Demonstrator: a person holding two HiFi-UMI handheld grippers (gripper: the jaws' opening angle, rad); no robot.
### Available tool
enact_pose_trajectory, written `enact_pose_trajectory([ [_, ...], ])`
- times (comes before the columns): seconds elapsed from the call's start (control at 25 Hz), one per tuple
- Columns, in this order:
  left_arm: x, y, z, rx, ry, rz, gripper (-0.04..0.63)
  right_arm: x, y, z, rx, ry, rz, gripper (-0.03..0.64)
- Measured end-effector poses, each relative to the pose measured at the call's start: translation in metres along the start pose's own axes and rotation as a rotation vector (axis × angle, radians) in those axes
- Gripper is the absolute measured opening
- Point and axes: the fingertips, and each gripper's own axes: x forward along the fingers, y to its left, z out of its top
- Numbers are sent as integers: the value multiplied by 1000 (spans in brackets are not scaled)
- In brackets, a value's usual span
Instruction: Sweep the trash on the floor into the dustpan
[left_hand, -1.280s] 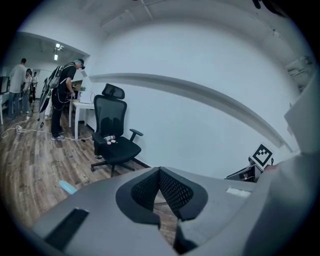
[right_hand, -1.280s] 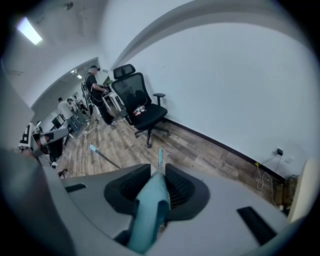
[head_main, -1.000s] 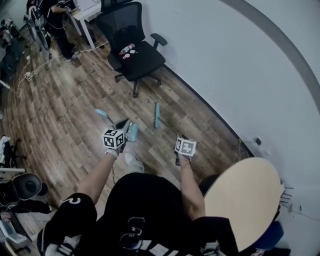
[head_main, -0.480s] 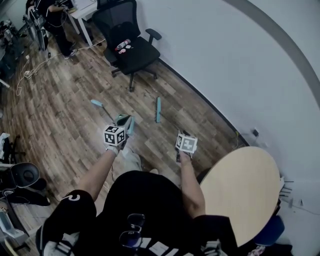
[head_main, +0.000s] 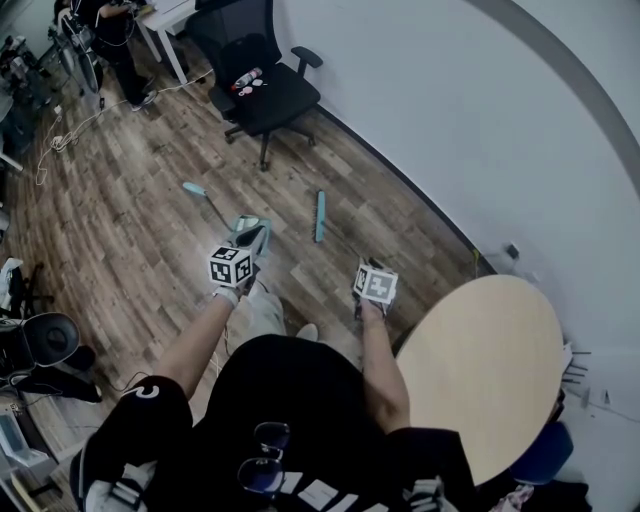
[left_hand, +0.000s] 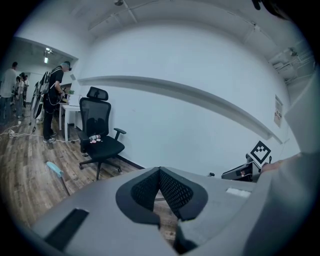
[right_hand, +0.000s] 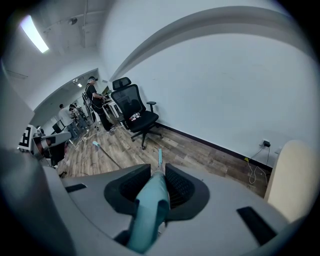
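Note:
A teal dustpan (head_main: 250, 235) lies on the wood floor just ahead of my left gripper (head_main: 242, 252). Its long handle runs up-left to a teal grip (head_main: 192, 188) (left_hand: 54, 168). In the left gripper view the left gripper (left_hand: 160, 175) has its pads touching, and I see nothing between them. My right gripper (head_main: 362, 268) (right_hand: 157, 182) is shut on the teal broom handle (right_hand: 150, 210). The broom head (head_main: 320, 215) (right_hand: 159, 155) rests on the floor ahead. I can make out no trash on the floor.
A black office chair (head_main: 265, 85) with small items on its seat stands by the white wall. A round wooden table (head_main: 480, 370) is at my right. Cables (head_main: 60, 140) trail at far left, near a person (head_main: 115, 35) at a desk. A black stool (head_main: 40, 345) stands at left.
The head view has drifted, so the chair and floor sit higher in frame. Both grippers stay in nearly the same place relative to the dustpan and broom.

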Motion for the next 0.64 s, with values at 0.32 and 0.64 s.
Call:
enact_pose_trajectory([
  [0.32,-9,-15,-6,26,7,-1,-3,-11,-15,-14,15,-9,-15,86],
  [0.64,-19,-24,-13,41,6,-3,-3,-20,-14,-21,32,-47,8,86],
])
